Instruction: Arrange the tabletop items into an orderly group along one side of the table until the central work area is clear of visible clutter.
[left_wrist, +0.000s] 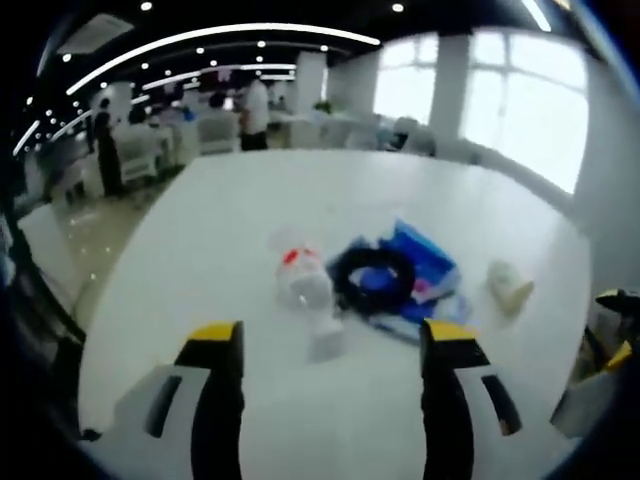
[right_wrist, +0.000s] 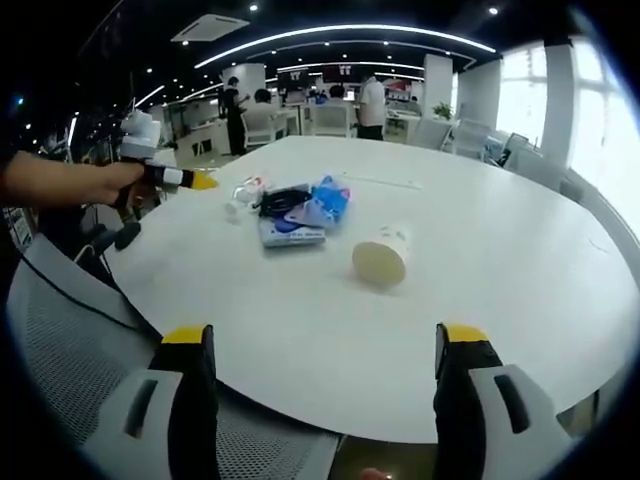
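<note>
Both hand-held grippers gape over the white table (right_wrist: 480, 260) (labels blurred, unreadable)

Open-plan office: ceiling light strips (left_wrist: 210, 35), desks (right_wrist: 215, 135), large windows (left_wrist: 520, 110), people standing (right_wrist: 372, 105).

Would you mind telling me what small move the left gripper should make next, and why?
Probably ease the open left gripper forward onto the clear plastic bottle. It lies on its side nearest the jaws, on the white table, beside the black cable coil and blue packets.
</note>
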